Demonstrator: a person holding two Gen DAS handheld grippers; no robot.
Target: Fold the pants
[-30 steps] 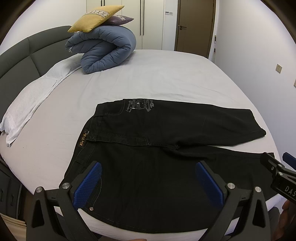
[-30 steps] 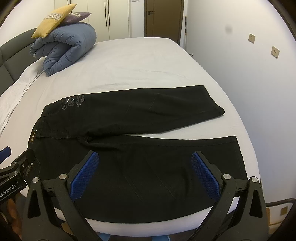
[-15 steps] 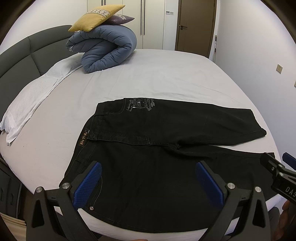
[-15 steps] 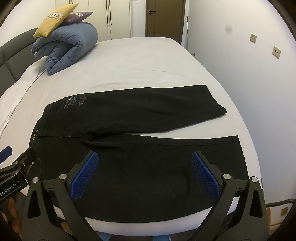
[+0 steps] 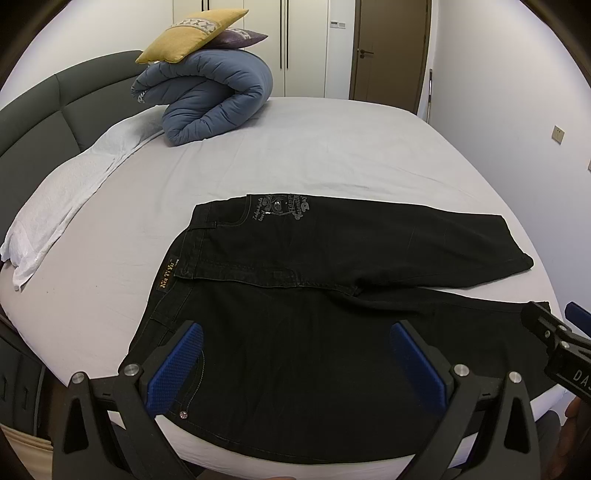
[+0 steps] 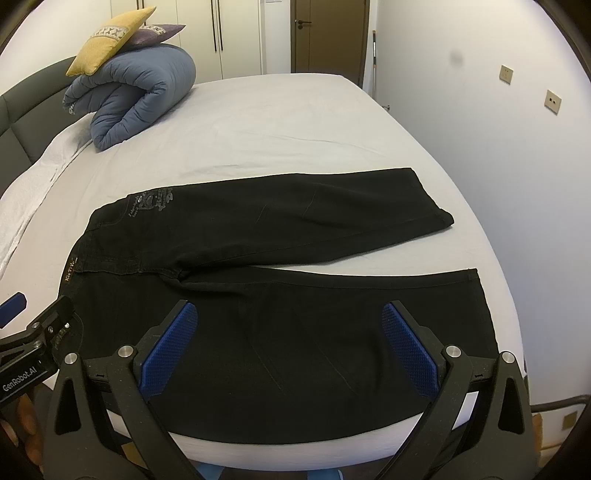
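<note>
The black pants lay spread flat across the near half of the bed, filling the centre and lower part of both frames, waistband toward the left and the two legs running out to the right. The far leg angled up toward the right of the frame, the near leg ran along the bed's front edge, and a wedge of pale sheet showed between their hems. A tan label sat on the waistband at centre left, and a grey printed design marked the upper hip. The left gripper hung at the bottom of its frame above the seat of the pants, jaws spread wide, blue pads apart and nothing between them. The right gripper hovered low over the near leg in just the same way, wide open and empty-handed. Each showed at the edge of the other's view. At upper left a rolled blue duvet sat on the bed by the dark headboard, with a yellow cushion and a purple cushion on top of it, well apart from the pants. A brown door stood at the top of the frame.
</note>
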